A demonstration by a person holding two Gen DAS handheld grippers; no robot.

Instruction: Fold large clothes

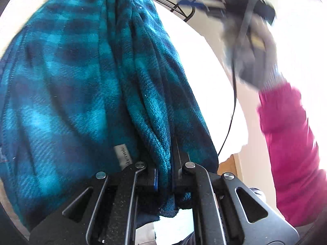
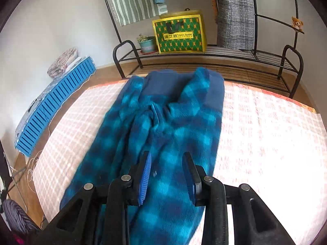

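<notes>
A teal and navy checked fleece garment (image 2: pixel 163 118) lies lengthwise in a long, bunched strip on a surface with a pink checked cover (image 2: pixel 265 132). My right gripper (image 2: pixel 166 163) hovers over the near part of the garment. It is open, its blue pads apart with nothing pinched between them. In the left wrist view the same fleece (image 1: pixel 71 81) fills the frame in thick folds, a grey label showing near the fingers. My left gripper (image 1: pixel 165 175) is shut on a folded edge of it. A pink sleeve (image 1: pixel 292 143) and a gloved hand hold the blurred right gripper at the upper right.
A black metal rack (image 2: pixel 204 61) stands past the far edge, holding a green and yellow bag (image 2: pixel 179 33) and a potted plant (image 2: pixel 146 43), with clothes hanging above. A blue slatted crate (image 2: pixel 57 102) lies along the wall at left.
</notes>
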